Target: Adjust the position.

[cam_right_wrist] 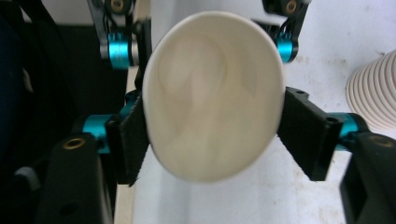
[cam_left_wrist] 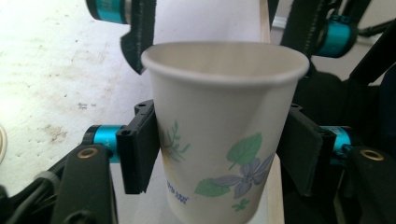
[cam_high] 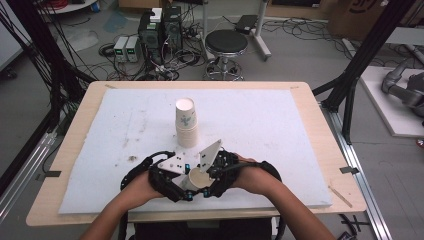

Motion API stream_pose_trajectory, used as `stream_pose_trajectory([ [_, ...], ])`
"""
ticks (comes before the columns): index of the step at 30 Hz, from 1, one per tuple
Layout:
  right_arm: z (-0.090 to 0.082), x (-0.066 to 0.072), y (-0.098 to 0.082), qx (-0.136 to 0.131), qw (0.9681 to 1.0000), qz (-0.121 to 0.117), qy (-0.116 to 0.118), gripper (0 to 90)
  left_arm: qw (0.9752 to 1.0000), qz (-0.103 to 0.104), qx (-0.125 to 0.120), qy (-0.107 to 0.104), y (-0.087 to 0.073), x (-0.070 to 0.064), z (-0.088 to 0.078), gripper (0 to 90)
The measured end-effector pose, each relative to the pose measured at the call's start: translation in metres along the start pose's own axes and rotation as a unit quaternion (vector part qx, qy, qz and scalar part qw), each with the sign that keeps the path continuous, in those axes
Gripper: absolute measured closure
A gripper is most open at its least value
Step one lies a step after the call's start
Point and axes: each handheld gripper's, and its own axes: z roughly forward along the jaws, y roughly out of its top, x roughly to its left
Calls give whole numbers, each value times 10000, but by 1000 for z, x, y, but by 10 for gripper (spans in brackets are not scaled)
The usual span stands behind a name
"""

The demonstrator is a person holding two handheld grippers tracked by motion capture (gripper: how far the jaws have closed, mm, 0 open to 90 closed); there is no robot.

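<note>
A paper cup [cam_high: 198, 178] printed with leaves hangs near the table's front edge, between both grippers. My left gripper [cam_high: 191, 184] is shut on it: in the left gripper view its two black pads [cam_left_wrist: 140, 154] press on the cup [cam_left_wrist: 224, 135] from either side, just under the rim. My right gripper [cam_high: 208, 180] faces the cup's mouth [cam_right_wrist: 210, 93], which is squeezed to an oval. Its jaws stand open beside the rim, and the right pad [cam_right_wrist: 303, 135] sits just clear of it. A tall stack of the same cups [cam_high: 186, 122] stands upside down at mid-table.
A white foam mat [cam_high: 260, 125] covers the wooden table [cam_high: 75, 130]. The cup stack [cam_right_wrist: 373, 93] is close behind the grippers. On the floor beyond the table are a black stool [cam_high: 226, 42], computer boxes [cam_high: 160, 30] and cables.
</note>
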Motion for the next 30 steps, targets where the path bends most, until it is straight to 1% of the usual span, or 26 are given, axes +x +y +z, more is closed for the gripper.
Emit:
stream_pose_trajectory([
  [2, -1, -1, 0, -144, 9998, 150, 26, 224, 10000, -4, -31, 5, -2, 0, 0, 331],
  [3, -1, -2, 0, -194, 9997, 165, -7, 217, 10000, -20, -85, 1, -4, 0, 0, 330],
  [6, -5, -3, -1, -376, 9989, 286, 12, 216, 9997, -88, -208, -7, -7, 0, -1, 327],
  [8, -8, -4, -2, -570, 9977, 376, 56, 213, 9995, -131, -286, 2, -10, 1, -2, 322],
  [9, -9, -5, -3, -657, 9971, 377, 45, 212, 9992, -189, -350, 8, -12, 1, -3, 318],
  [11, -13, -5, -4, -786, 9959, 440, 13, 212, 9988, -216, -435, 40, -15, 1, -4, 316],
  [13, -17, -6, -8, -972, 9939, 510, -34, 212, 9982, -270, -537, 70, -18, 2, -5, 315],
  [15, -21, -6, -12, -1090, 9923, 574, -84, 212, 9973, -332, -648, 114, -22, 3, -8, 315],
  [16, -22, -6, -15, -1149, 9913, 635, -137, 212, 9965, -391, -719, 163, -25, 3, -9, 314],
  [19, -28, -6, -28, -1339, 9874, 807, -265, 212, 9947, -473, -872, 284, -30, 4, -13, 311],
  [20, -29, -6, -31, -1388, 9863, 845, -293, 212, 9937, -499, -940, 346, -33, 4, -15, 310],
  [22, -32, -6, -41, -1551, 9822, 985, -383, 212, 9914, -566, -1088, 460, -37, 5, -19, 309],
  [23, -33, -6, -45, -1597, 9809, 1032, -398, 212, 9893, -610, -1211, 532, -39, 6, -22, 309],
  [24, -35, -6, -50, -1672, 9787, 1100, -458, 212, 9882, -638, -1269, 569, -41, 6, -24, 309],
  [28, -39, -3, -66, -1896, 9712, 1290, -648, 213, 9818, -740, -1559, 790, -48, 8, -32, 309],
  [30, -40, -2, -74, -2034, 9660, 1413, -745, 213, 9781, -791, -1692, 918, -51, 9, -34, 308],
])
